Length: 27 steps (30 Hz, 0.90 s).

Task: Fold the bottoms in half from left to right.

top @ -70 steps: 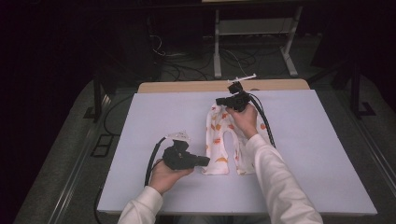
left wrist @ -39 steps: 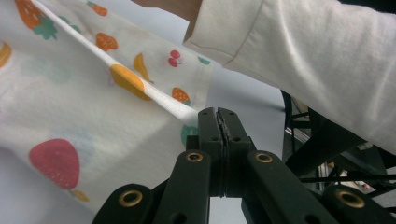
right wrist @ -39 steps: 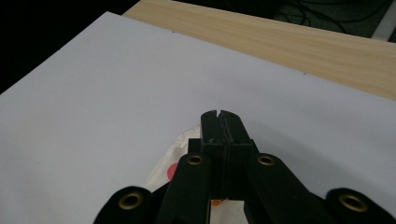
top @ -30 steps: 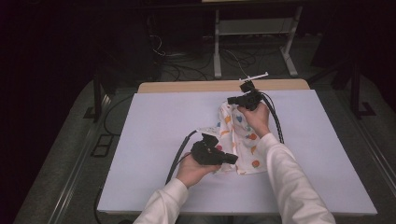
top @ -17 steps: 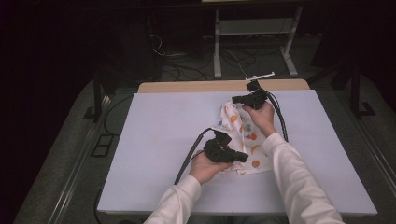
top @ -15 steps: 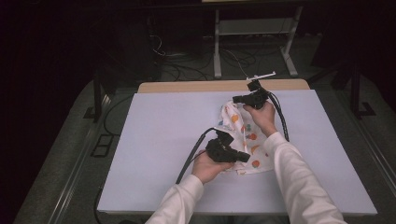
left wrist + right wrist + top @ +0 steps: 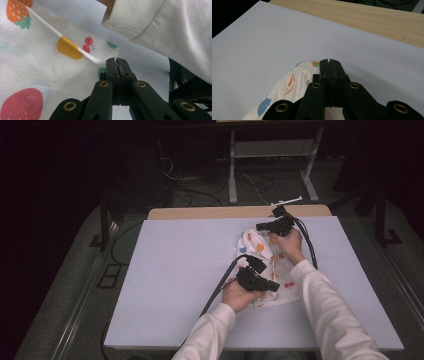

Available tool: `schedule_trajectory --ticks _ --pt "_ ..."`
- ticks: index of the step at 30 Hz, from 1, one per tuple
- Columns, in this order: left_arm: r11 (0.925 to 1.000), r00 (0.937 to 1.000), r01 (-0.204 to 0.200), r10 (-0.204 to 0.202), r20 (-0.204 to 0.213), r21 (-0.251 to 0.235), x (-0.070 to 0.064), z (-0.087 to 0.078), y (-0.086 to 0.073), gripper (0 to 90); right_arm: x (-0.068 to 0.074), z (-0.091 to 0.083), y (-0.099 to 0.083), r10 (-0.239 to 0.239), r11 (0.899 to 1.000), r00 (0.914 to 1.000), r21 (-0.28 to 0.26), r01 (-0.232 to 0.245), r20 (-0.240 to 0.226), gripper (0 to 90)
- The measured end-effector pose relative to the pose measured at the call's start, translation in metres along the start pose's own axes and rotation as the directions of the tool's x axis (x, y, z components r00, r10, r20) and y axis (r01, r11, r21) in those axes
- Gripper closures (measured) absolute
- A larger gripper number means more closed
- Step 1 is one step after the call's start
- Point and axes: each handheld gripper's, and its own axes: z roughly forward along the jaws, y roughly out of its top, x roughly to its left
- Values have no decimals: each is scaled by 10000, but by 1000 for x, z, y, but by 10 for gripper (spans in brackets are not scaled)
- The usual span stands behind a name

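Lying right of centre on the pale lavender table sheet (image 7: 175, 270), the white fruit-printed cloth garment (image 7: 265, 265) is pinched at its near hem by the left gripper (image 7: 117, 62) and at its far edge by the right gripper (image 7: 329, 63), both clenched. Bare sheet spreads wide to the left; a wooden strip (image 7: 215, 212) borders the far edge, dark floor beyond.

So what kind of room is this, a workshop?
Probably a recording lab: a white-topped worktable, loose black cables on the floor, and hand-held black grippers working a fruit-print cloth.
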Motion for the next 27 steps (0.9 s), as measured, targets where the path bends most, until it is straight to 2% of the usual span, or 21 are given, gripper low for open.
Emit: schedule_trajectory --ticks 8,15,23,27 --pt "9993 9998 171 -174 80 338 -3 22 11 886 -15 -8 -6 186 9998 9998 5 -186 104 883" --pt "9986 9992 386 -390 102 361 2 39 19 887 -26 -12 -9 259 9996 9995 74 -261 203 883" --pt "9975 9982 566 -573 168 434 2 57 25 887 -28 -12 -12 176 9993 9986 323 -192 499 883" --pt "9976 9985 506 -516 205 465 2 60 25 887 -28 -15 -12 124 9994 9984 323 -142 557 883"
